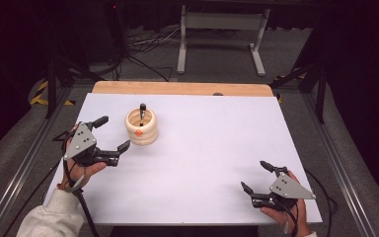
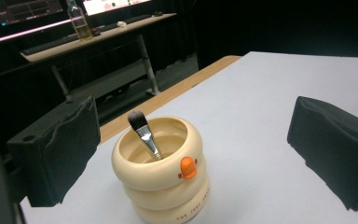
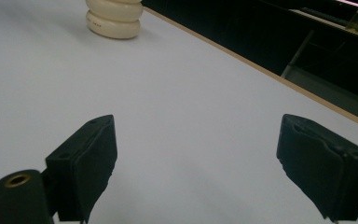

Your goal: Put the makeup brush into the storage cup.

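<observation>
**Desk:** What sits at the centre of the frame?

**Photographer:** A cream ringed cup (image 1: 141, 127) with an orange beak on its front, standing upright on the white table (image 1: 202, 163), in the far-left part of it. A brush (image 1: 142, 113) leans inside the cup, bristles up, its metal ferrule resting against the inner wall.

**Desk:** And the nearer gripper?

**Photographer:** The left gripper (image 1: 111, 133) is just beside the cup, on its near-left side, jaws spread wide and holding nothing. One jaw reaches toward the far side, the other toward the near side of the cup. In the left gripper view the cup (image 2: 161, 170) stands between the two jaws, touching neither, with the brush (image 2: 144, 134) tilted toward the upper left.

**Desk:** The other hand?

**Photographer:** The right gripper (image 1: 256, 175) rests well apart, near the table's near-right corner, jaws also wide and empty. Its own view shows bare table (image 3: 186, 116) between the jaws, and the cup's base (image 3: 113, 18) far off at the top left.
</observation>
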